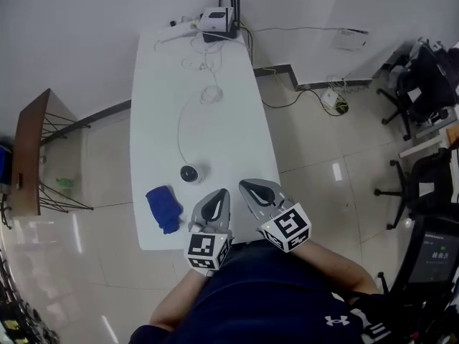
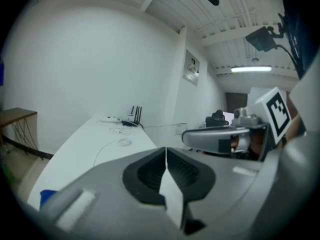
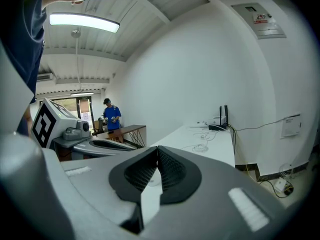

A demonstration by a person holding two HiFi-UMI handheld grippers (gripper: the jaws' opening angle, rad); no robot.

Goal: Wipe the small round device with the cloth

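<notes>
The grey left gripper (image 1: 222,193) and right gripper (image 1: 244,185) are both clenched on nothing, side by side at the long white table's (image 1: 161,84) near end. The small round black-and-white device (image 1: 191,173) sits just ahead-left of the left gripper, and the crumpled blue cloth (image 1: 164,208) lies to its left.

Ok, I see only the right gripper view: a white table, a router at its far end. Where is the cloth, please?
Observer: The blue cloth lies crumpled on the near left corner of the table, just left of the left tool.
Operator: And the round device?
Observer: The small round device stands on the table a little beyond the cloth, apart from it.
Operator: Does the left tool hold something?
Observer: No, its jaws are together, with nothing between them.
</notes>
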